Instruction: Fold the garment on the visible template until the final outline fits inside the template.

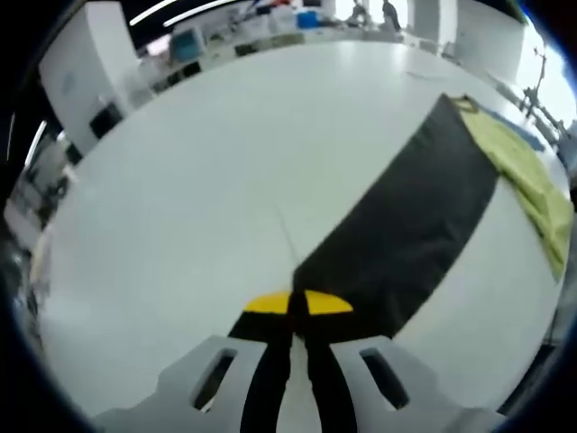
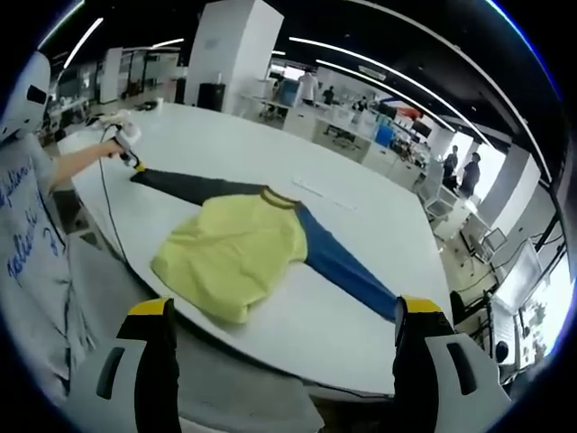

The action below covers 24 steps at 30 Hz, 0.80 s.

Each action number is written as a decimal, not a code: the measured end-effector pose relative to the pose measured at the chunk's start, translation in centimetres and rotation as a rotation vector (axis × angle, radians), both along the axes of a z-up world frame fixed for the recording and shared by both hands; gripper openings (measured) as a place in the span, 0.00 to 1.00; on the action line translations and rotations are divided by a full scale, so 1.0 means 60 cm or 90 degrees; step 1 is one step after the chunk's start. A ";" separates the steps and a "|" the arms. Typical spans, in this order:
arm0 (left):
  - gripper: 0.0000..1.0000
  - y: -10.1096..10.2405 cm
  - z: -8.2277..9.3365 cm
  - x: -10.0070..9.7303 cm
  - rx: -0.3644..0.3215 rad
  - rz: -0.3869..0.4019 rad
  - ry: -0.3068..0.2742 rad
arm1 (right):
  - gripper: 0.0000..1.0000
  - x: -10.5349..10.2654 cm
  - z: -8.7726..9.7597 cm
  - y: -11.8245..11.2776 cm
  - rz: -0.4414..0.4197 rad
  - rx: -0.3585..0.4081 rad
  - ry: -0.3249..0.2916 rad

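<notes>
The garment, yellow-bodied with one black sleeve and one blue sleeve, lies spread across the white table, its hem near the table's near edge in the right gripper view. The left gripper has its jaws together, pinching the black sleeve's cuff near the far end of the table, probably to draw that sleeve flat or begin folding it inward. The right gripper hangs with jaws wide apart, off the near edge, holding nothing. I cannot make out a template.
</notes>
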<state>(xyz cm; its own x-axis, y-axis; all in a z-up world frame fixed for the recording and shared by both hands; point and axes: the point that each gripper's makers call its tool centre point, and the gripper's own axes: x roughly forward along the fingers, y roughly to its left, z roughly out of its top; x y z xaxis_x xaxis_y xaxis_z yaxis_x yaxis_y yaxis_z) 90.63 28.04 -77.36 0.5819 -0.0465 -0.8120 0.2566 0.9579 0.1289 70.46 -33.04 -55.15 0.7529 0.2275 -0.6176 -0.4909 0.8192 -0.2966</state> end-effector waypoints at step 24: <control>0.02 0.000 -0.007 0.004 0.001 -0.007 0.006 | 1.00 -0.007 -0.018 -0.005 -0.013 0.015 0.007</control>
<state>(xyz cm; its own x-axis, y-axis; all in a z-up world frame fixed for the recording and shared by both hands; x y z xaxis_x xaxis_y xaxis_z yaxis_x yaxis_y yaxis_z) 90.87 28.03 -77.80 0.5735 -0.0515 -0.8176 0.2679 0.9550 0.1277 70.01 -33.32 -56.21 0.7507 0.2270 -0.6204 -0.4771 0.8359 -0.2715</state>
